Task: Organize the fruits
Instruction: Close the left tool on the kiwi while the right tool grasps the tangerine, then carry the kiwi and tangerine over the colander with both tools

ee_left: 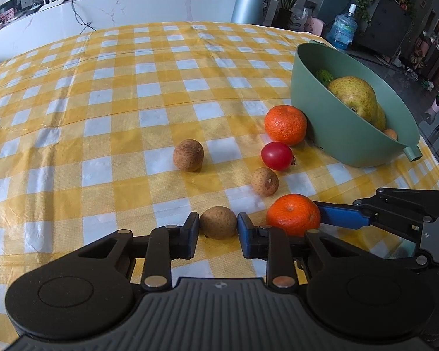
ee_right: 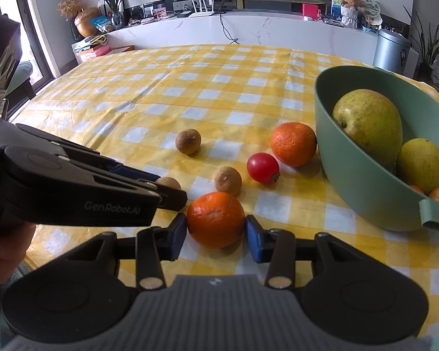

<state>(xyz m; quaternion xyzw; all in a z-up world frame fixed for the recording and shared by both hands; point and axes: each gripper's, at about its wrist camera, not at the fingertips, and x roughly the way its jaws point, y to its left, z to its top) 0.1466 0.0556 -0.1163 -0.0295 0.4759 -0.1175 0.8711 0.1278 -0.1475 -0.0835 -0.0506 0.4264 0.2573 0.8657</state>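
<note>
The left gripper (ee_left: 218, 228) is clamped on a brown longan (ee_left: 218, 222) resting on the checked surface (ee_left: 117, 102). Just beside it, the right gripper (ee_right: 216, 235) pinches a mandarin (ee_right: 215, 219), also on the surface. Another mandarin (ee_left: 285, 125) touches the green bowl (ee_left: 336, 134) near the surface's right edge; a pear (ee_left: 354, 95) lies inside the bowl. A cherry tomato (ee_left: 277, 156) and two more longans lie between.
</note>
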